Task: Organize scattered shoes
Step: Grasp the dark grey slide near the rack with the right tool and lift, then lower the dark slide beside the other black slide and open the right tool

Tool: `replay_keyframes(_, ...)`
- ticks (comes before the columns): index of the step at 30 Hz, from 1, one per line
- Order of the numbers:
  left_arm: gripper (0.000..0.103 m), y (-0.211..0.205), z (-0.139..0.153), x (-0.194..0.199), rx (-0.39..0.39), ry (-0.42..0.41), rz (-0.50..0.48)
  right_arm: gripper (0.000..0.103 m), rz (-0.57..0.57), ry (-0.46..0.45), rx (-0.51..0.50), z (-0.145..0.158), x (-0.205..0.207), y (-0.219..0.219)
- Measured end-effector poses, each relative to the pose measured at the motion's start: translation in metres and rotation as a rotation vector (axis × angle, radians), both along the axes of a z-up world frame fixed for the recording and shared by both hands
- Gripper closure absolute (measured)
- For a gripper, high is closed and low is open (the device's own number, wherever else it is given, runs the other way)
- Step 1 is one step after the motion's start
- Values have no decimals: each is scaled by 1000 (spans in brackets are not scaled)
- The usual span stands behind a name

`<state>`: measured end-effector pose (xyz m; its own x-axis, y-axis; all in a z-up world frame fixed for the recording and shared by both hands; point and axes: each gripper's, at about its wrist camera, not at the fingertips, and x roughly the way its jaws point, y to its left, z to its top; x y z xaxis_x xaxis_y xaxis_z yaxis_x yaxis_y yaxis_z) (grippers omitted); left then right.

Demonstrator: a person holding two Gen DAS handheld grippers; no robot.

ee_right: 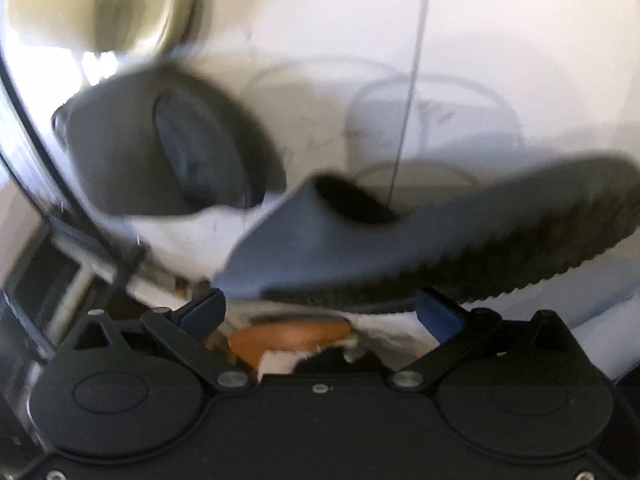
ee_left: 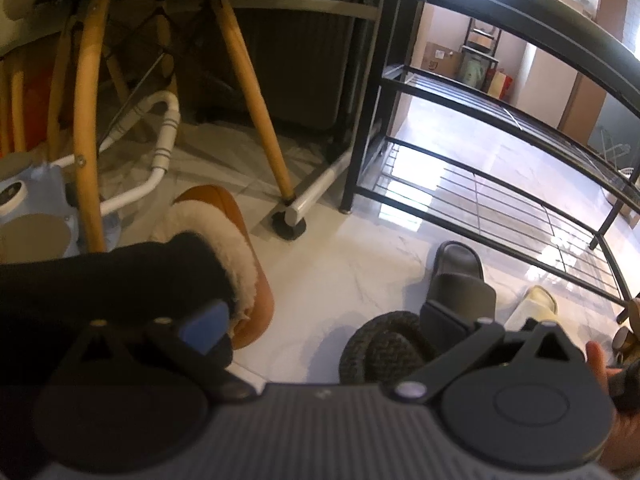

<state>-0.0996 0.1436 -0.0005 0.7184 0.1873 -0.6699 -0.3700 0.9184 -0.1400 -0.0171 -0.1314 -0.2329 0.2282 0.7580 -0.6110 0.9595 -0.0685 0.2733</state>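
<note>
**Grey slides, knit slipper and fleece-lined shoe spread over white floor**

Fleece, cream and thick, is lining the tan slipper [ee_left: 236, 248] that is lying on the glossy white floor [ee_left: 328, 272] just beside a wooden chair leg [ee_left: 256, 108]. I am watching it through the left wrist camera, where the left gripper [ee_left: 324, 328] is hanging low over the floor with its jaws spread wide and nothing between them. A black sleeve [ee_left: 108, 280] is covering the left side of that view and hiding part of the tan slipper. Near the right finger a dark knit slipper [ee_left: 380, 352] is lying on the floor, with a grey slide sandal [ee_left: 460, 276] touching it on the far side and a pale yellow slide [ee_left: 536, 304] just beyond that. All three are sitting in front of the black metal shoe rack [ee_left: 500, 200], whose wire tiers I am seeing bare from this angle. A hand [ee_left: 612, 412] is showing at the right edge.

Through the right wrist camera everything is smeared with motion blur. The right gripper [ee_right: 320, 308] is standing wide open, and a dark grey slide [ee_right: 420, 240] with a ridged sole is lying tilted across the view right above the fingertips; I cannot tell whether the blue pads [ee_right: 440, 316] are touching it. A second grey slide [ee_right: 168, 152] is lying further off to the left, and a sliver of tan shoe with fleece is peeking out between the fingers.
</note>
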Motion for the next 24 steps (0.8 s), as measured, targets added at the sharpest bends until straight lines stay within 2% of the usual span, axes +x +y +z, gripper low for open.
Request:
replay_keyframes(4, 1, -1, -2, 1, 8, 8, -9, 0, -13, 72, -29, -14, -5, 1)
replay_keyframes(7, 1, 0, -2, 2, 8, 13, -1, 0, 39, 61, -19, -17, -3, 10)
replay_keyframes(10, 1, 1, -3, 2, 5, 11, 13, 16, 126, -21, -83, -3, 3, 13)
replay_keyframes(11, 1, 2, -2, 2, 4, 10, 18, 28, 138, -50, -91, 2, 3, 14)
replay_keyframes(12, 1, 2, -3, 2, 2, 10, 20, 43, 147, -112, -83, 7, 1, 15)
replay_keyframes(14, 1, 2, -2, 2, -1, 10, 23, 61, 142, -161, -59, 12, -4, 17)
replay_keyframes(15, 1, 2, -2, 2, -2, 9, 21, 65, 159, -190, -52, 17, -6, 19)
replay_keyframes(19, 1, 3, -1, -1, -4, 2, 22, 65, 177, -219, -21, 18, -8, 19)
replay_keyframes(20, 1, 4, -1, -1, -5, 1, 24, 55, 166, -209, -24, 16, -8, 13)
replay_keyframes(21, 1, 4, -1, -2, -7, 3, 26, 40, 127, -166, -37, 13, -12, 3)
replay_keyframes(24, 1, 4, -2, -1, -18, 5, 26, 32, 24, -84, -43, 1, -23, -13)
